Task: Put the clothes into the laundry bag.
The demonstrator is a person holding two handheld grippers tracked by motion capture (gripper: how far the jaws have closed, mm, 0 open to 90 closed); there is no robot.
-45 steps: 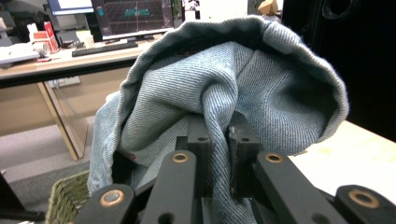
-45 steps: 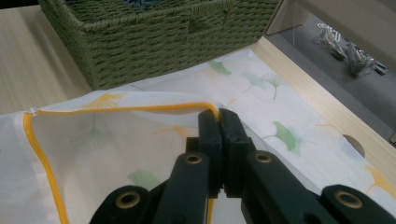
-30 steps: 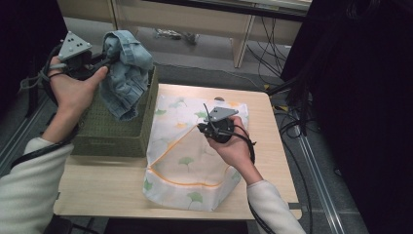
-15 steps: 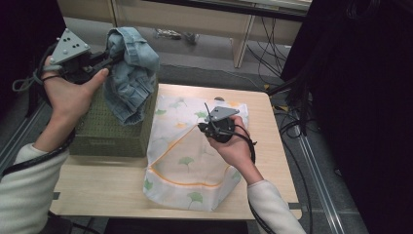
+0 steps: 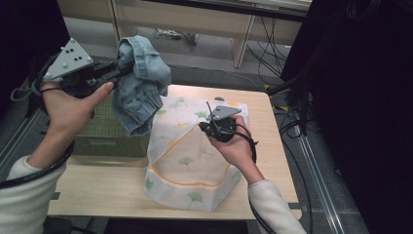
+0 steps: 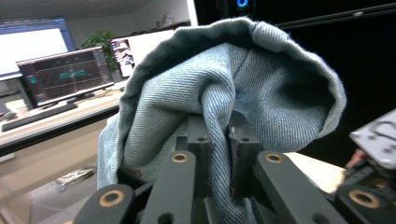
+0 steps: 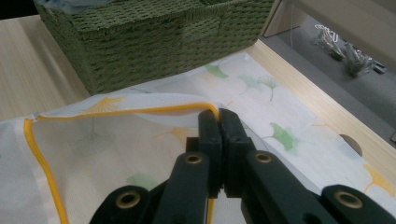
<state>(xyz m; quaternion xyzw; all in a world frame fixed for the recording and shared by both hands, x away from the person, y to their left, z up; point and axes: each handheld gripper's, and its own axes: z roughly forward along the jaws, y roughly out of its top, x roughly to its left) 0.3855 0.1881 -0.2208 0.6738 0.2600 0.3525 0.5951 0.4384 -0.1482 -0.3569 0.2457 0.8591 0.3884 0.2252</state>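
Both tongs I run are clenched: left gripper (image 5: 117,73) grasps the denim garment (image 5: 139,83) above the green basket (image 5: 104,139), right gripper (image 7: 219,122) pinches the laundry bag (image 5: 190,161) rim on the table (image 5: 97,195)

pale-blue denim garment (image 5: 141,87), green basket (image 5: 104,131) (woven)

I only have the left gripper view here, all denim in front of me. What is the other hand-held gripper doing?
Observer: The right hand-held gripper is shut on the yellow-trimmed rim of the laundry bag.
Operator: Where is the denim relative to that bag?
Observer: The denim garment hangs from the left hand-held gripper above the green woven basket, just left of the bag.
Operator: Is the bag's mouth open?
Observer: Yes, the rim is lifted, showing the inside.
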